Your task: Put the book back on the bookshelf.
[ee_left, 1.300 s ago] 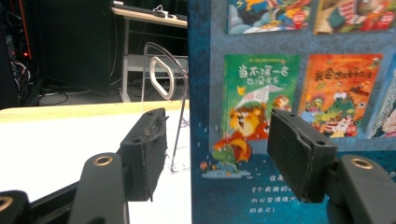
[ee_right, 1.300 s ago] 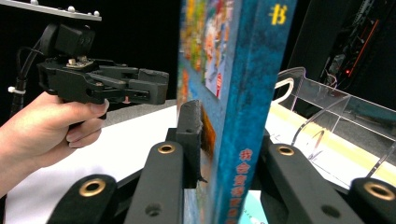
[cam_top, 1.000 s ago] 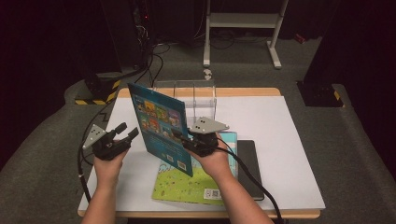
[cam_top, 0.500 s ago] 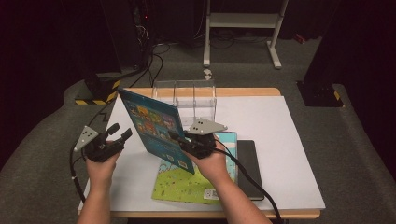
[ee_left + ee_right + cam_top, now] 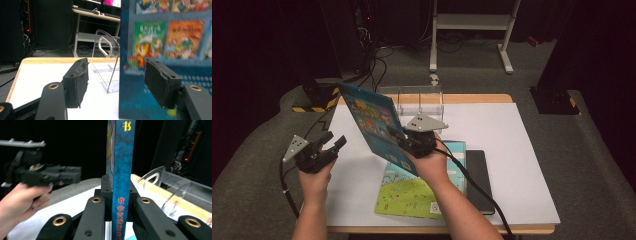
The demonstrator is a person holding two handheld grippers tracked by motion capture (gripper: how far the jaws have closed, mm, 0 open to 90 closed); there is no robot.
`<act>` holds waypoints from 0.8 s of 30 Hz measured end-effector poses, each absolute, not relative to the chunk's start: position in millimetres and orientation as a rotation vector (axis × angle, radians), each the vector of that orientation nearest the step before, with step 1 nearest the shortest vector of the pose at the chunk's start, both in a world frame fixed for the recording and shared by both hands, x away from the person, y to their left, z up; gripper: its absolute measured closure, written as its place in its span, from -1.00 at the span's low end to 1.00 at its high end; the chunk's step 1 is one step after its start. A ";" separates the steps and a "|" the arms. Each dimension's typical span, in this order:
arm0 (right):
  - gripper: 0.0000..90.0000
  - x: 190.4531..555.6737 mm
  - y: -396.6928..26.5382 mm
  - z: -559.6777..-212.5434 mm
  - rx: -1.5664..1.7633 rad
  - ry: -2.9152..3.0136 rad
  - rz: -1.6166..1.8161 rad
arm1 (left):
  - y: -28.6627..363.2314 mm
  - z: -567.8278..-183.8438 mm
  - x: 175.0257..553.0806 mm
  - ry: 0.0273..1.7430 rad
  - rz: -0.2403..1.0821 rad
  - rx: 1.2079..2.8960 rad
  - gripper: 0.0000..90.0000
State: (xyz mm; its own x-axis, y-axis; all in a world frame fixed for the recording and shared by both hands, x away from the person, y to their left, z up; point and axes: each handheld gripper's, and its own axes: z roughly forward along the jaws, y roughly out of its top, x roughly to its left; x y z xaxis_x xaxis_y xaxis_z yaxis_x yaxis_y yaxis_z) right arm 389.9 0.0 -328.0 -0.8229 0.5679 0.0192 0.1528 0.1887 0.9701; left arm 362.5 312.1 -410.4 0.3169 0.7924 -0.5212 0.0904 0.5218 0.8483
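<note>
One blue book (image 5: 374, 125) clamped upright in right claw (image 5: 404, 142); left claw (image 5: 332, 145) apart (nothing inside). Next: into clear rack (image 5: 419, 100), upper middle.

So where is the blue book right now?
In the high view the blue book is off the table, clamped in the right gripper, near the clear rack.

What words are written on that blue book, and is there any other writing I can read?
"书" in yellow, at the top of the spine of the thin blue picture book, seen in the right gripper view.
"我会变得更" in red, running down the lower spine; the last characters are cut off.
Small covers printed on the book's back, seen in the left gripper view: too blurred to read.
Green picture book lying on the white table sheet: print too small to read.
</note>
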 end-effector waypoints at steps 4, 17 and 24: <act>0.84 400.8 2.0 -326.4 0.714 2.077 1.635 | 312.3 -410.9 363.2 1.177 0.564 0.939 -0.19; 0.84 422.8 15.7 -338.5 0.767 2.044 1.626 | 312.9 -411.3 363.7 1.181 0.561 0.936 -0.19; 0.84 422.1 15.3 -345.8 0.783 2.037 1.629 | 308.8 -411.5 363.9 1.178 0.551 0.952 -0.19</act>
